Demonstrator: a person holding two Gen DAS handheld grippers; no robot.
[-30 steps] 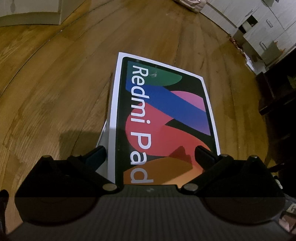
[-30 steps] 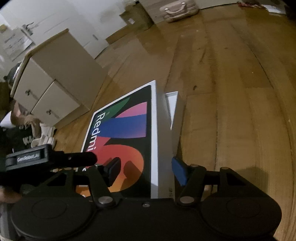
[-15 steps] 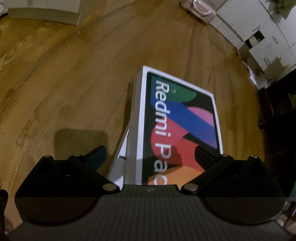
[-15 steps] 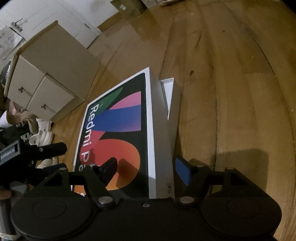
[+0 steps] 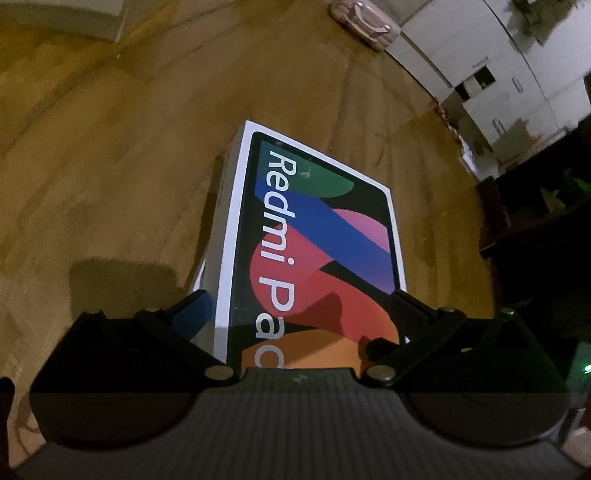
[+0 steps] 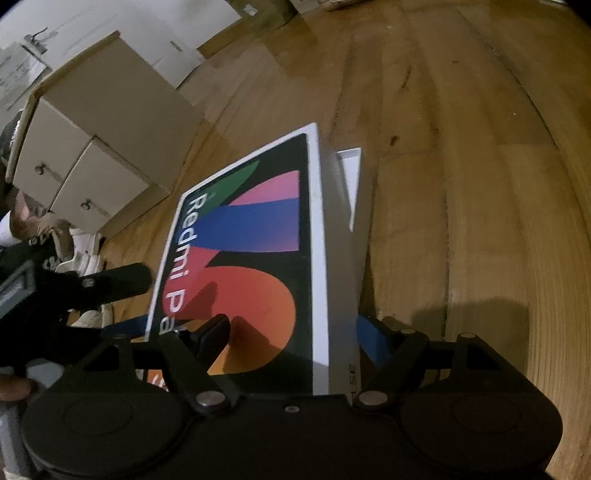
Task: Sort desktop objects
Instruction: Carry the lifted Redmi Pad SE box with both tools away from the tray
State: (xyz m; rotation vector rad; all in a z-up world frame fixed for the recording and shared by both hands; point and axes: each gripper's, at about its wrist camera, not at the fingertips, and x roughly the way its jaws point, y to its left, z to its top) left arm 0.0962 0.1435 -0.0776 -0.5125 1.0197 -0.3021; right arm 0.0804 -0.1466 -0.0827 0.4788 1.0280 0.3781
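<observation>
Left wrist view: left gripper (image 5: 301,312) has matte black linkage arms with metal pivot pins. Its fingers, one with a blue pad (image 5: 195,310), are clamped across the near end of the Redmi Pad box (image 5: 314,236). The box is a flat rectangular carton, white-bordered, with a glossy black face printed in green, blue, pink, red and orange shapes. A second, plain white box (image 5: 201,275) shows as a thin edge directly beneath it. Both are held above the wooden plank floor (image 5: 110,166), which is worn and glossy. A pale suitcase (image 5: 364,18) lies by white cabinets (image 5: 491,74) beyond.

Right wrist view: a beige two-drawer cabinet (image 6: 92,122) with small knobs stands at left. Right gripper (image 6: 291,330) grips the same box stack at its near end, one finger on the printed face, the blue-padded one on the lower white side.
</observation>
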